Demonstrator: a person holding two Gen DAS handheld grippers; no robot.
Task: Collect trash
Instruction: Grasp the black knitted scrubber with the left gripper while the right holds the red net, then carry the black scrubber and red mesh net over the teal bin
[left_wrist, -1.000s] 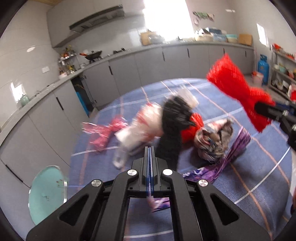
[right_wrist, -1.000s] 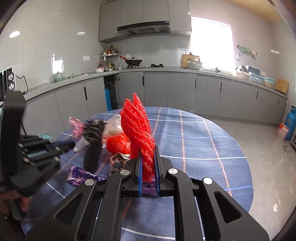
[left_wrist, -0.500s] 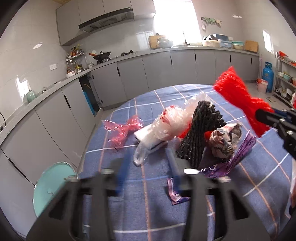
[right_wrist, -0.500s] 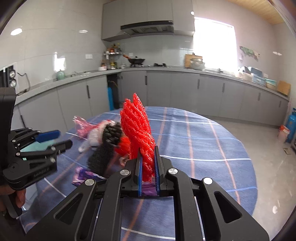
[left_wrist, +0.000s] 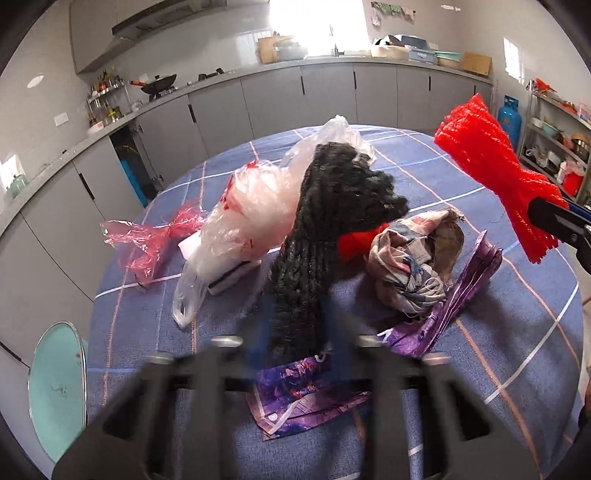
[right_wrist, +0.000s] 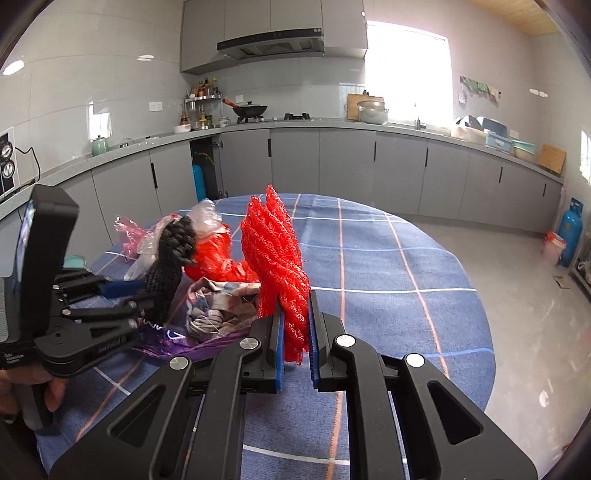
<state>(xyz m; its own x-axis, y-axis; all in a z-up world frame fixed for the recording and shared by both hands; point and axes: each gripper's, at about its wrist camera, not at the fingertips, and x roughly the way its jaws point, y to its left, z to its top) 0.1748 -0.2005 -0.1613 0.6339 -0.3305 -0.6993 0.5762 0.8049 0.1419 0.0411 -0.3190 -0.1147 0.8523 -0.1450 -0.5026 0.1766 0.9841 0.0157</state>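
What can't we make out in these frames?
- Left wrist view: the left gripper has its jaws closing around the black mesh net, but they are motion-blurred, so pad contact is unclear.
- Left wrist view: white block mostly covered by the clear plastic bag.
- Both views: loose red bundle largely hidden behind the black mesh net.

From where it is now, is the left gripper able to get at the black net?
Probably yes. The left gripper is right at the black net: its lower end stands between the closing jaws, nothing blocking. Whether the pads press it yet is too blurred to tell.
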